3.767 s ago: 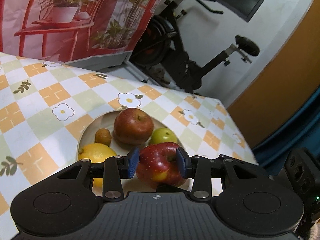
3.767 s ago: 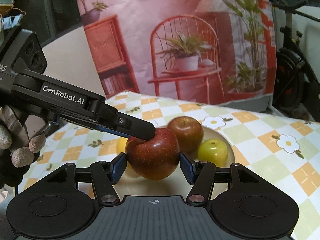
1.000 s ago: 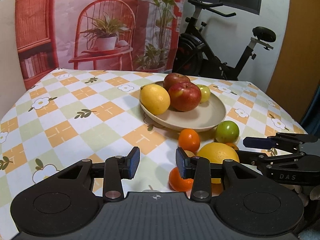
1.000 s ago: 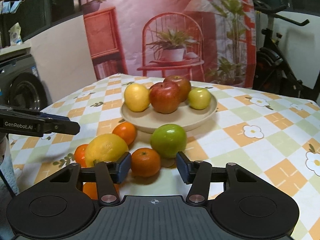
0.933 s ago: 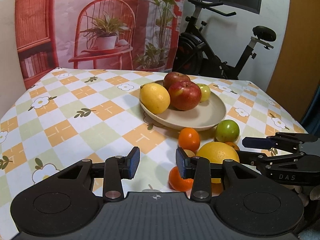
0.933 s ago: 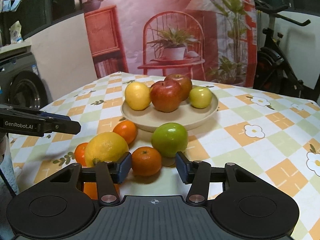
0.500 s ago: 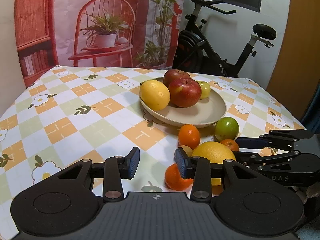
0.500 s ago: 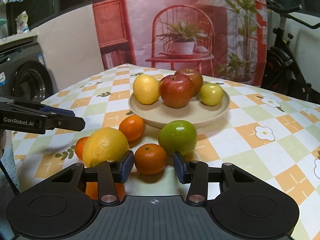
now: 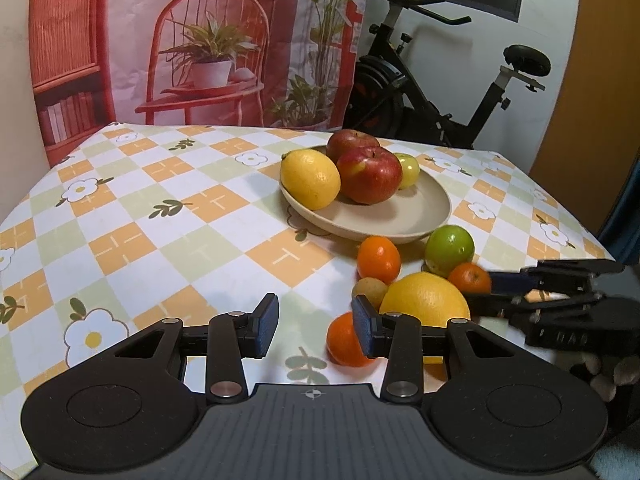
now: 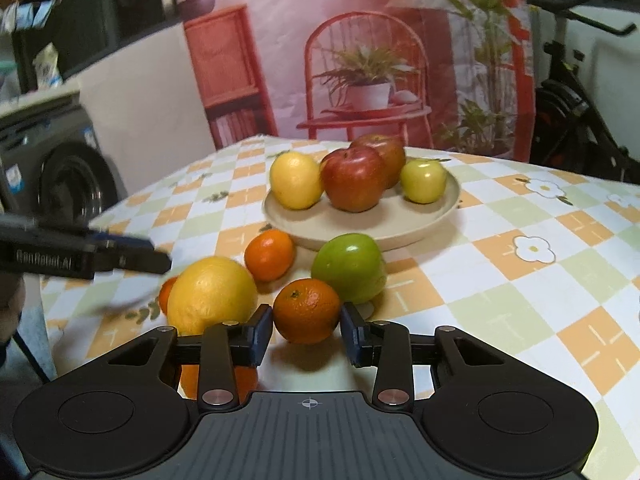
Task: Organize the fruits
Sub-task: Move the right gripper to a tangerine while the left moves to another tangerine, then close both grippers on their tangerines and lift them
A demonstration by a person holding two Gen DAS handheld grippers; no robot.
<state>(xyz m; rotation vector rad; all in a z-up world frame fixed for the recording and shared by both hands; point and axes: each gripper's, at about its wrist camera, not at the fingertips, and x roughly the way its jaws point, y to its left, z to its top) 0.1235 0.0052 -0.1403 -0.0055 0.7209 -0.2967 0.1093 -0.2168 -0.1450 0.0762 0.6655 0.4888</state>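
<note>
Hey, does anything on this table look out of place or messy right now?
Nothing is spilled or damaged. Several fruits sit loose on the tablecloth beside the plate, not on it; the right gripper has just closed on one tangerine.

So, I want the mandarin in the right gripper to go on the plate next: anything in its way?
The green apple sits between the mandarin and the plate. The right gripper could lift over it.

Black two-finger right gripper (image 10: 307, 330) angled down, jaws just closed, pads gripping; black two-finger left gripper (image 9: 315, 325) angled down, jaws apart, empty.
</note>
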